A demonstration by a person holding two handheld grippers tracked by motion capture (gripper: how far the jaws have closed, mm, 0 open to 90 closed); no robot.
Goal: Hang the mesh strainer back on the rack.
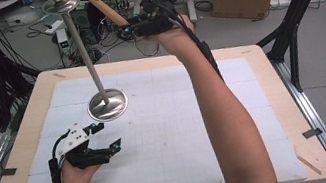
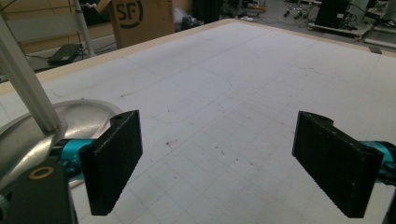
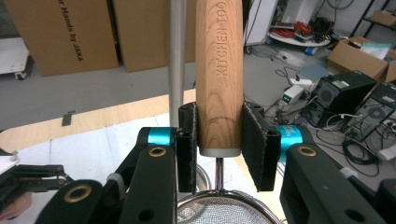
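My right gripper (image 1: pixel 132 28) is raised above the far edge of the table, its two black jaws clamped on the round, pale wooden handle (image 3: pixel 219 79) of a kitchen tool with a wire mesh strainer bowl (image 3: pixel 219 212). In the right gripper view the handle stands straight up between the ribbed pads (image 3: pixel 254 140), which press on both its sides just above its grey end cap; a thin metal stem runs down from the cap to the silver rim of the mesh bowl. In the high view the handle (image 1: pixel 105 7) slants up and to the left from the jaws, ending near the top disc of a tall silver metal stand (image 1: pixel 85 49).

The stand has a round, shiny dished base (image 1: pixel 108 104) resting on the white gridded mat (image 1: pixel 183 133) that covers the light wooden table (image 1: pixel 271 82); its slim post leans up and away to a small flat disc at the top.

My left gripper (image 1: pixel 103 138) rests low on the near left part of the mat, just near of the base. Its jaws stand wide apart with bare mat between them. In the left gripper view the base (image 2: pixel 84 116) lies just beyond the left pad (image 2: pixel 114 161).
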